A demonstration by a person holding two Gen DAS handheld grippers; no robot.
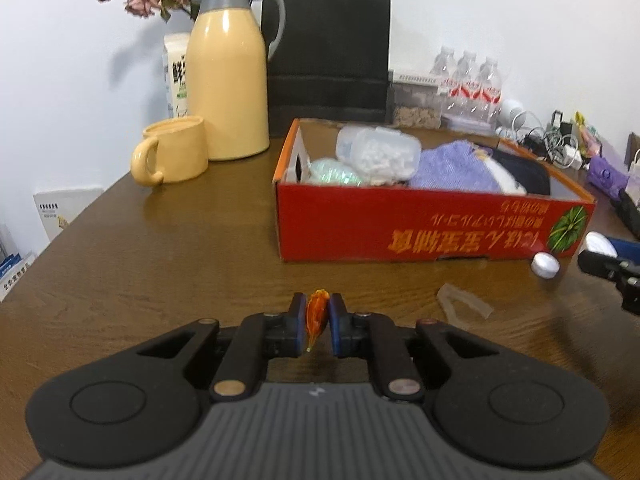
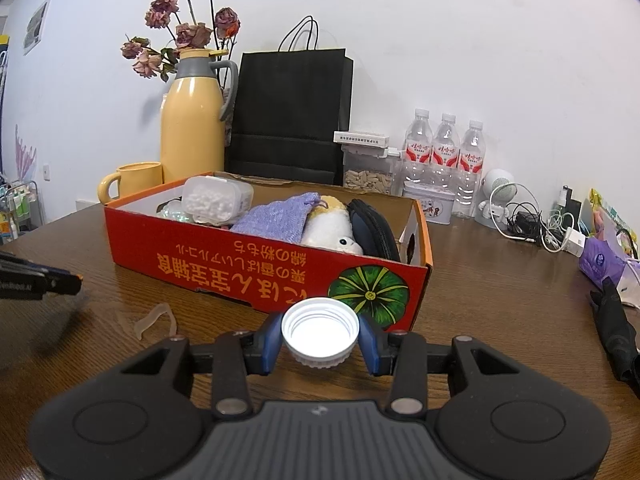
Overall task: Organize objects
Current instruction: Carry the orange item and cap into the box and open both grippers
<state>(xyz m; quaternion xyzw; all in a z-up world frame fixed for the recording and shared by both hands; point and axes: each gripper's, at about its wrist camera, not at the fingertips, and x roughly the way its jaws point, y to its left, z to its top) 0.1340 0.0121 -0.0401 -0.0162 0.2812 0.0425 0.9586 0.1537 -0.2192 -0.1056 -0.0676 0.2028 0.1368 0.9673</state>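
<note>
1. The left gripper (image 1: 317, 320) is clamped on a small orange candy (image 1: 316, 314), held above the table (image 1: 160, 248).
2. The right gripper (image 2: 320, 334) pinches a white cap (image 2: 320, 330) by its sides, open side facing the camera, just in front of the red box (image 2: 224, 264).
3. The box sits mid-table and holds a clear tub of white beads (image 2: 216, 200), a purple cloth (image 2: 276, 216), a plush toy (image 2: 332, 228) and a dark pouch (image 2: 374, 228).
4. A clear plastic strip (image 1: 464, 302) lies on the table between the grippers.
5. A yellow jug (image 1: 228, 76) and mug (image 1: 172, 152) stand left of the box.
</note>
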